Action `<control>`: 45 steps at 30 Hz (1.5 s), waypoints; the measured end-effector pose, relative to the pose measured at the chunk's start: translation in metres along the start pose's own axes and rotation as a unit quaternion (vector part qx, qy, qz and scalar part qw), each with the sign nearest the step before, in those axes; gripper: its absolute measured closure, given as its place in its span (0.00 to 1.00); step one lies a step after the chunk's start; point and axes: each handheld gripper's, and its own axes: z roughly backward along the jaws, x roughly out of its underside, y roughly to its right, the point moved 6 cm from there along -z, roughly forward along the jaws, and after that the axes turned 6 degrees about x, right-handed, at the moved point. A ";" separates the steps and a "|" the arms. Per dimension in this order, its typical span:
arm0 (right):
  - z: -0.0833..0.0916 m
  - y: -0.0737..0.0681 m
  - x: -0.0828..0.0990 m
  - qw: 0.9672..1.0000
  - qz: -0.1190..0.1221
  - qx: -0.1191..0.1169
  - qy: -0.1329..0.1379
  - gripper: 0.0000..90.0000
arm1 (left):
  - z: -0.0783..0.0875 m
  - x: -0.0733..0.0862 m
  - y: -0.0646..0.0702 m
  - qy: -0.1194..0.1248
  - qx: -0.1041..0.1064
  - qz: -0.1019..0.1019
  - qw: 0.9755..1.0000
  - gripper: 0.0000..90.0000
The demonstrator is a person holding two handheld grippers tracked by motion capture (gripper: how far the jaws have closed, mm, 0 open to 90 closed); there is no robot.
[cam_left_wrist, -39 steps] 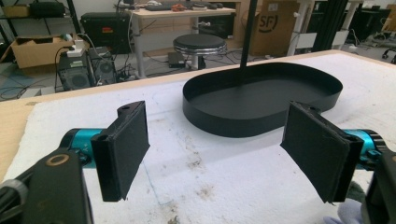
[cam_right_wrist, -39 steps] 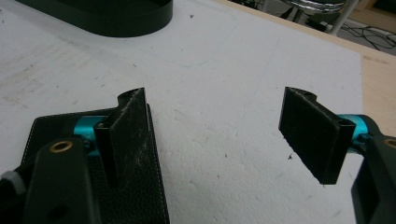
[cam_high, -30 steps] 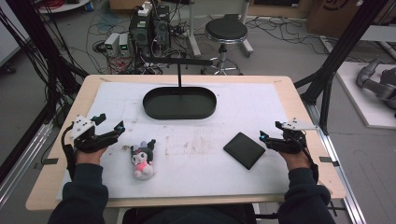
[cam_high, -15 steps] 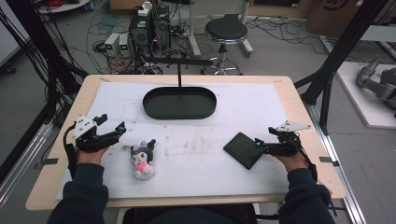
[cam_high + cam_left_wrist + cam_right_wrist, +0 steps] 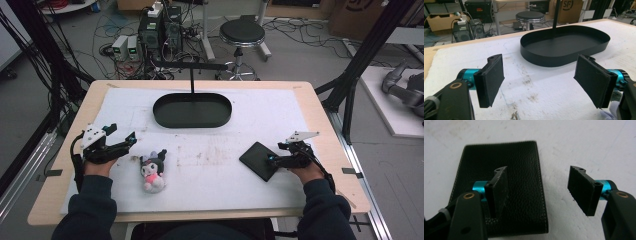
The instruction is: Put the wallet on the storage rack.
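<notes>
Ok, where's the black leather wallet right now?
In the high view the black leather wallet lies flat on the table's right side, at the right hand-held gripper.

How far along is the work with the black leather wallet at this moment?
Nothing looks done: the tray holds nothing, and the plush toy lies untouched. In hand: the right gripper, its jaws just closing, straddles one edge of the wallet, not yet gripping. Left: gripping and lifting. The left gripper waits open.

A black oval tray (image 5: pixel 192 111) with a thin upright post sits at the far middle of the white-covered tabletop (image 5: pixel 310 107). A small plush toy (image 5: pixel 152 171) lies nearer, left of centre. Beyond the tabletop stand a round black stool (image 5: pixel 242 34) and computer boxes (image 5: pixel 161 31) among cables.
</notes>
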 end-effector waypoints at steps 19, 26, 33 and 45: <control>-0.002 0.005 0.002 0.998 0.002 -0.057 0.005 0.86 | -0.002 0.002 0.000 -0.008 -0.004 0.000 1.000 0.26; 0.003 0.004 -0.004 0.999 0.007 -0.045 0.012 0.98 | -0.001 0.003 -0.002 -0.010 -0.008 0.001 1.000 0.26; 0.028 0.014 -0.020 0.997 -0.023 0.002 0.079 0.99 | -0.001 0.003 -0.003 -0.011 -0.010 0.002 1.000 0.26; 0.057 0.026 -0.036 0.986 -0.018 0.100 0.131 1.00 | -0.001 0.004 -0.004 -0.013 -0.014 0.002 1.000 0.26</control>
